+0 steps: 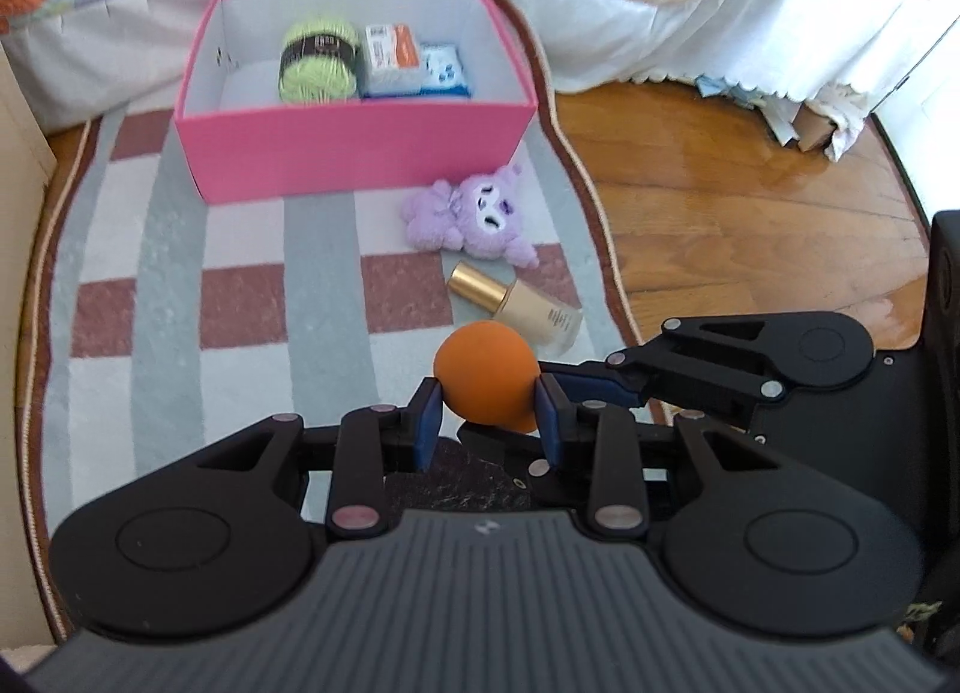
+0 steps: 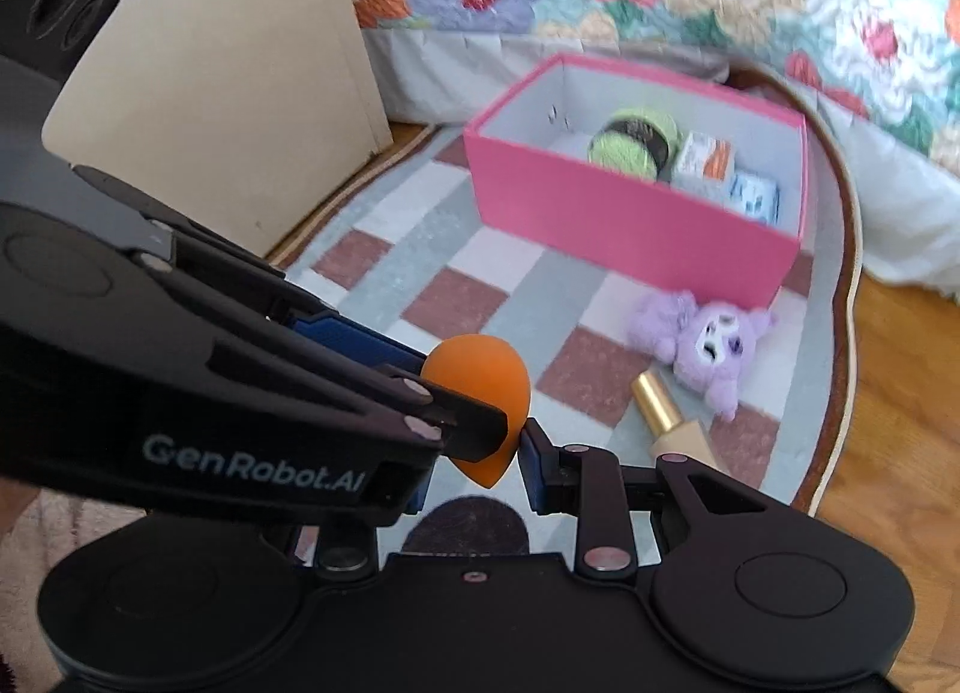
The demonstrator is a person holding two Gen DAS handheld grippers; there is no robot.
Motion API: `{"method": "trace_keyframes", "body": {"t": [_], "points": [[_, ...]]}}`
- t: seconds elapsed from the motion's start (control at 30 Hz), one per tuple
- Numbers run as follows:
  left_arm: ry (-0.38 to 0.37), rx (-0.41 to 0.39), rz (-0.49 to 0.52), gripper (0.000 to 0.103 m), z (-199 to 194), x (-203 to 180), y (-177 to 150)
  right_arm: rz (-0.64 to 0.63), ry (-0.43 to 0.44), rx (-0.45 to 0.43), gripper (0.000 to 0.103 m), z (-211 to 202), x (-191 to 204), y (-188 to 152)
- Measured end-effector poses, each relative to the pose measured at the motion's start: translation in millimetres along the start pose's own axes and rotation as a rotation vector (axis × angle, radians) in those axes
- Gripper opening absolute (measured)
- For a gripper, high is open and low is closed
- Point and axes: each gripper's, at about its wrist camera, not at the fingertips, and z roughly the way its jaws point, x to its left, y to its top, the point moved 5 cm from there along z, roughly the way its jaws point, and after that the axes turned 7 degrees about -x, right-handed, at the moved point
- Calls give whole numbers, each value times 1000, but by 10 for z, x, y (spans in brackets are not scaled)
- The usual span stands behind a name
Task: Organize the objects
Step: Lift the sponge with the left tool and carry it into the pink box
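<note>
The orange sponge (image 1: 485, 378) is egg-shaped and held in the air above the rug's (image 1: 240, 297) near edge, its pointed end down. Both grippers meet on it: the left gripper (image 1: 489, 417) has its jaws closed on its sides, and the right gripper (image 2: 474, 462) seems to pinch it crosswise. The pink box (image 1: 354, 150) lies straight ahead, toward the rug's far edge.

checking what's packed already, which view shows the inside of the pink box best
The left wrist view: it looks down into the pink box, showing green yarn and two packets clearly. The right wrist view shows the box blurred and angled, with its front wall partly hiding them.
</note>
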Motion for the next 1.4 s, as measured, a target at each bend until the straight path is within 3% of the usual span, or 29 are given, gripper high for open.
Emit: {"method": "trace_keyframes", "body": {"t": [0.43,0.93,1.2,1.4], "points": [[19,-161,-1,32,-578,-79,395,-87,-6,-111,34,-438,130,522],[-9,-335,-21,32,-835,192,1182,-212,-77,-193,34,-456,115,1413],[-40,-371,-79,32,-439,550,1747,-174,-65,-224,34,-42,-246,1920],[-26,-286,-143,32,286,904,1881,-96,-22,-179,34,639,-633,1961]]}}
